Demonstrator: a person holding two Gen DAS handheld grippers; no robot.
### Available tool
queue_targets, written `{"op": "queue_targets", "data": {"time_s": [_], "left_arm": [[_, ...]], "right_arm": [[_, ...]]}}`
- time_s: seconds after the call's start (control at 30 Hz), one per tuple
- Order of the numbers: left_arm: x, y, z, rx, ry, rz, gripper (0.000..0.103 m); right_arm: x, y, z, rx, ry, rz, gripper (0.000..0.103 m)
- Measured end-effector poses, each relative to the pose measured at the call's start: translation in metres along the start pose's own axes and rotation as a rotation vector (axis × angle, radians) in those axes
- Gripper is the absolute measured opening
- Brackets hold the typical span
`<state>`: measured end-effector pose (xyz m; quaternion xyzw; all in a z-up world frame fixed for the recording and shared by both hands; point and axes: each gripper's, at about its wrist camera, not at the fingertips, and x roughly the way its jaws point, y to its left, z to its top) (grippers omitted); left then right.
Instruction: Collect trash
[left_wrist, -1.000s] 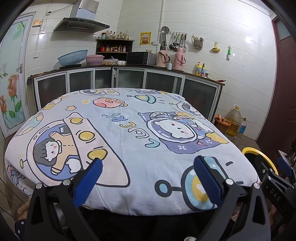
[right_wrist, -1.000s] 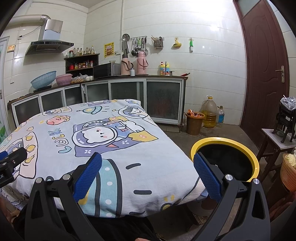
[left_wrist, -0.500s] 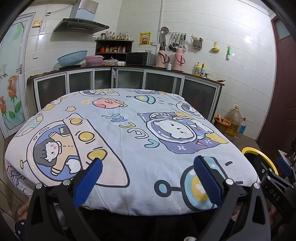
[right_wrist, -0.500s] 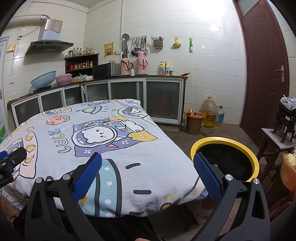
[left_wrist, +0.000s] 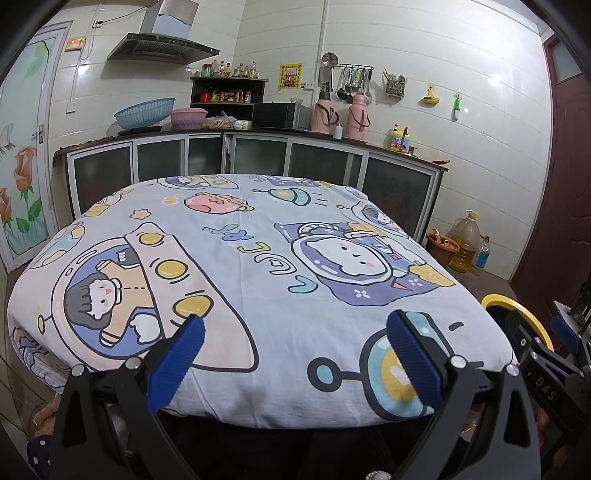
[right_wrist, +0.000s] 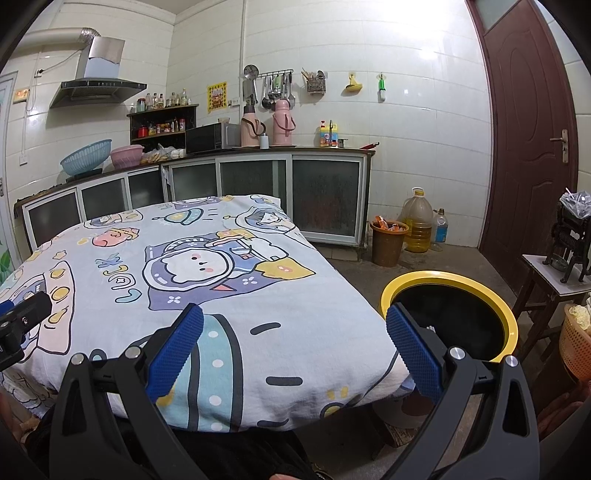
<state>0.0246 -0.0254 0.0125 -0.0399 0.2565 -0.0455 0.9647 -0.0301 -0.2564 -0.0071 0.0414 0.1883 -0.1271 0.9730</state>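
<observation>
Trash is nowhere on the cartoon-print tablecloth (left_wrist: 280, 266) that I can see; some may lie in the yellow-rimmed bin (right_wrist: 506, 314) beside the table's right edge, its dark inside unreadable. I hold left gripper (left_wrist: 295, 354) and right gripper (right_wrist: 295, 350) spread, empty, at the near edge, ready.

Wide flat run across the cartoon-print cloth (left_wrist: 280, 266) on the table, from near edge to far edge. Off the right edge, just beside it: yellow-rimmed bin (right_wrist: 448, 317), mouth upward. Beyond the far edge, cabinets (right_wrist: 258, 184). Right of the bin, a small stool (right_wrist: 554, 284)
</observation>
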Motion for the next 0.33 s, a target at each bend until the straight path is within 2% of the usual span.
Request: {"op": "queue_targets", "data": {"time_s": [0.33], "left_arm": [[0.0016,0.001,-0.0001,-0.001,-0.001,-0.003,0.095]], "right_arm": [[0.0017,-0.0001,-0.0009,-0.003,0.002,0.002,0.095]]}}
